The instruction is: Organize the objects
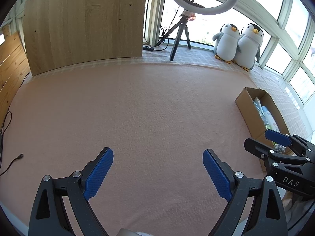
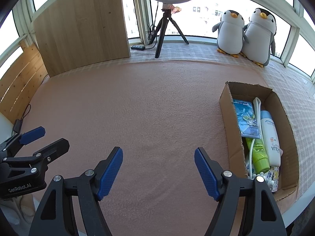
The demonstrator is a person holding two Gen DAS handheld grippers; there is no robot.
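Step in hand: by my judgement the end of the sorting, or a pause in it; nothing lies loose on the pink mat point(image 2: 147, 108).
Left gripper point(image 1: 158, 174): jaws wide apart, empty, hovering over bare mat.
Right gripper point(image 2: 158, 172): jaws wide apart, empty, just left of the box.
Cardboard box point(image 2: 228, 118): at the mat's right edge, holding a white sunscreen bottle point(image 2: 270, 137), a green tube point(image 2: 259, 155), a blue packet point(image 2: 246, 118) and a white cable point(image 2: 257, 106).
Next move: likely a check for anything left to fetch; none shows.
Open room: broad mat centre and left.
Edges: wooden board point(image 2: 82, 25) at the back left, tripod point(image 2: 163, 33) and two plush penguins point(image 2: 246, 35) on the sill.
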